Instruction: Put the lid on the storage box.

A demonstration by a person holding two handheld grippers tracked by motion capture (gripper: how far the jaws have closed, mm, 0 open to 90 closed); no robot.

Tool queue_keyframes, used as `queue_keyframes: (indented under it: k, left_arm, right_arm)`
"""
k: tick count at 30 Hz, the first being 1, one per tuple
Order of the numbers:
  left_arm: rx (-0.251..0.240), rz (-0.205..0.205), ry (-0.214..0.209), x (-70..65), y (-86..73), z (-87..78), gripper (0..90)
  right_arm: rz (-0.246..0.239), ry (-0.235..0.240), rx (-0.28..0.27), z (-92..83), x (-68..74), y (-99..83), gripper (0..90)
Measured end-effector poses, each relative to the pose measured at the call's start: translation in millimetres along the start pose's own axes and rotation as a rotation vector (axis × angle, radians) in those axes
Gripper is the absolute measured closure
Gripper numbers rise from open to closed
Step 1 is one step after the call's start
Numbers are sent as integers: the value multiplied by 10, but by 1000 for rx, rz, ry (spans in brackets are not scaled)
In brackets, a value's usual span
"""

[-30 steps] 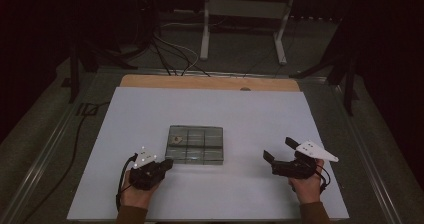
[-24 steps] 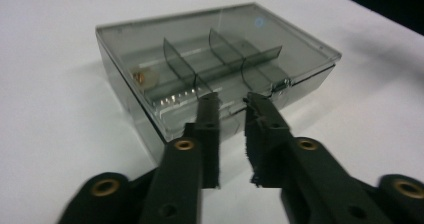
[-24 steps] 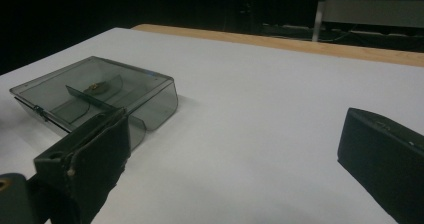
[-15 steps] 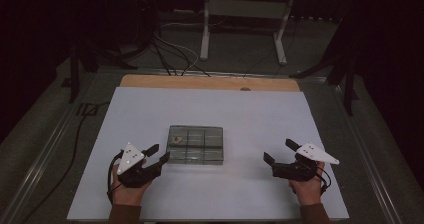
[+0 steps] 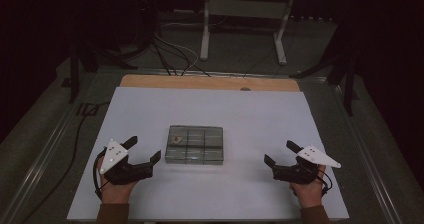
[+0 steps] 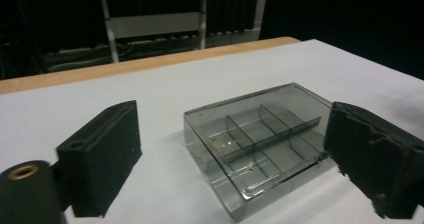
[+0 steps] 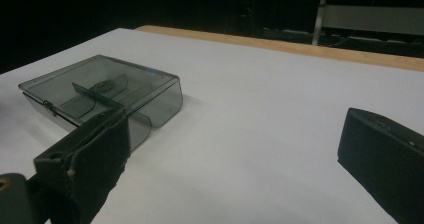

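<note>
One clear smoky plastic compartment box (image 5: 194, 144) lies flat near the middle of the white counter (image 5: 240, 114), closer to the person's edge. Its dividers make two rows of three, six compartments in all, as the high view shows. One small pale item (image 6: 220, 144) lies in a single compartment, at the far left of the box in the high view; what it is cannot be told. No brand, label or writing can be read on the box or anywhere else.

The left claw (image 5: 145, 150) sits just beside the box's left side, apart from it; its jaws have just been opening and now stand wide, nothing between them. In the left gripper view the box lies just ahead between the two black pads (image 6: 102, 154). The right claw (image 5: 280, 154) hovers well apart from the box on its right, jaws spread wide and empty.

Beyond the white sheet runs one wooden edge strip (image 5: 210, 82), then a white metal stand (image 5: 245, 14) and dark cables (image 5: 170, 54) on the floor
</note>
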State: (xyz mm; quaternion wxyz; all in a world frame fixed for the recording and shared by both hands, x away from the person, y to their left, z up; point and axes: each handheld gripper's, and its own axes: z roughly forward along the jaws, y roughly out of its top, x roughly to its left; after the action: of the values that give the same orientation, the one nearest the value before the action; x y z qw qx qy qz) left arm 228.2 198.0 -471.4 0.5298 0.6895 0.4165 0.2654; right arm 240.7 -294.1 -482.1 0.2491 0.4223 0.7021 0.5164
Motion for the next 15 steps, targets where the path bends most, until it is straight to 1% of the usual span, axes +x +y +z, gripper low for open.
queue_keyframes:
  k: [4, 7, 10, 14, 15]
  left_arm:
    - [-6, -10, 22, 32, -20, -10, 21]
    - [-3, -4, 29, 52, -35, -17, 12]
    - [-19, -2, 35, 68, -57, -27, 12]
    - [-20, -17, 45, 113, -86, -30, 12]
    - [-20, -26, 48, 124, -95, -29, 12]
  right_arm:
    - [9, 2, -8, -20, -13, 6, 5]
    - [10, -2, -12, -28, -20, 6, 5]
    - [12, -4, -12, -26, -25, 0, 5]
    - [16, -4, -14, -26, -25, -5, 5]
    - [19, -5, -15, -27, -28, -7, 5]
